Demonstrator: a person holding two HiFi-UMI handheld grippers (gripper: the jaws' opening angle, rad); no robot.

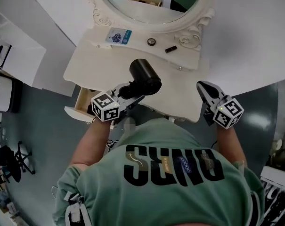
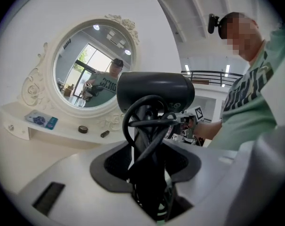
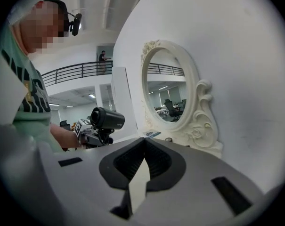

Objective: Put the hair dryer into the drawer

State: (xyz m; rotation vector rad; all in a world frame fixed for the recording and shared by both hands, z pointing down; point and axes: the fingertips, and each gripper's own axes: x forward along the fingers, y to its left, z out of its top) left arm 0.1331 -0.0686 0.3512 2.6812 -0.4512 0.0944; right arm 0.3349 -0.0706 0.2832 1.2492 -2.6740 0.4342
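A black hair dryer [image 1: 145,75] with its cord wound round the handle is held up over the front of the white vanity table [image 1: 97,65]. My left gripper [image 1: 129,91] is shut on the handle, and in the left gripper view the hair dryer [image 2: 154,91] stands upright between the jaws of this gripper [image 2: 147,147]. The drawer [image 1: 82,102] stands open at the table's front left, just below and left of that gripper. My right gripper [image 1: 202,86] is shut with nothing in it, off the table's front right corner. Its own view shows the jaw tips of the right gripper [image 3: 143,140] meeting and the hair dryer [image 3: 107,119] far to the left.
An oval mirror [image 1: 142,6] in an ornate white frame backs the table. On the shelf below it lie a blue-and-white packet [image 1: 118,36], a small round lid [image 1: 151,42] and a small dark tube [image 1: 170,49]. The person's body stands close against the table's front edge.
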